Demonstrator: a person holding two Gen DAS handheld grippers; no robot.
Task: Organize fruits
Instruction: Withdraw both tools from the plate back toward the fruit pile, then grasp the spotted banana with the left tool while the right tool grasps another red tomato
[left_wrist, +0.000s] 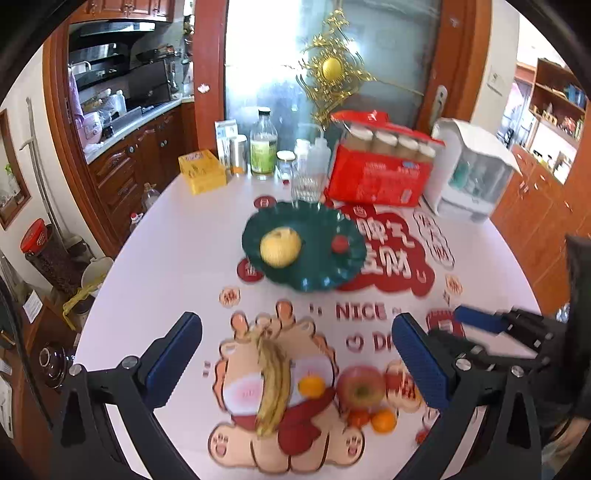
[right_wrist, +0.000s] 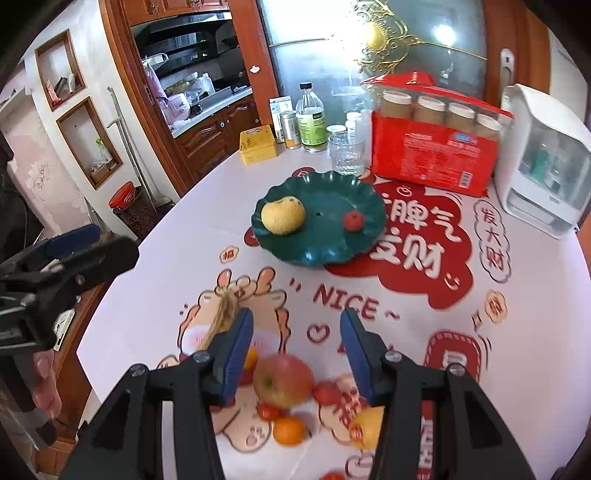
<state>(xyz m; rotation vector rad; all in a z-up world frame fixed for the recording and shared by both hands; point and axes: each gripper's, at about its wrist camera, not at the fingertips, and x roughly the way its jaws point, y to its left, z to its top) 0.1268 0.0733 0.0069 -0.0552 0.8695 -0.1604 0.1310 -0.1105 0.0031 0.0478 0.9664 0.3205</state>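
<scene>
Left gripper (left_wrist: 297, 354): we hold its fingers apart, empty.
Right gripper (right_wrist: 297, 354): fingers apart, empty.
Next: we straddle the red-yellow round apple (right_wrist: 283, 380) below, centred.

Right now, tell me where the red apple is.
The red apple lies on the table near the bottom of the right wrist view, between that gripper's open fingers, with a small tomato and an orange just in front of it.

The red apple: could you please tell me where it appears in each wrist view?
Left wrist view: the red apple lies low and right of centre, beside the right blue pad.
Right wrist view: it lies low and centre, between the two pads.
Shared landmark: the green plate beyond it.
</scene>
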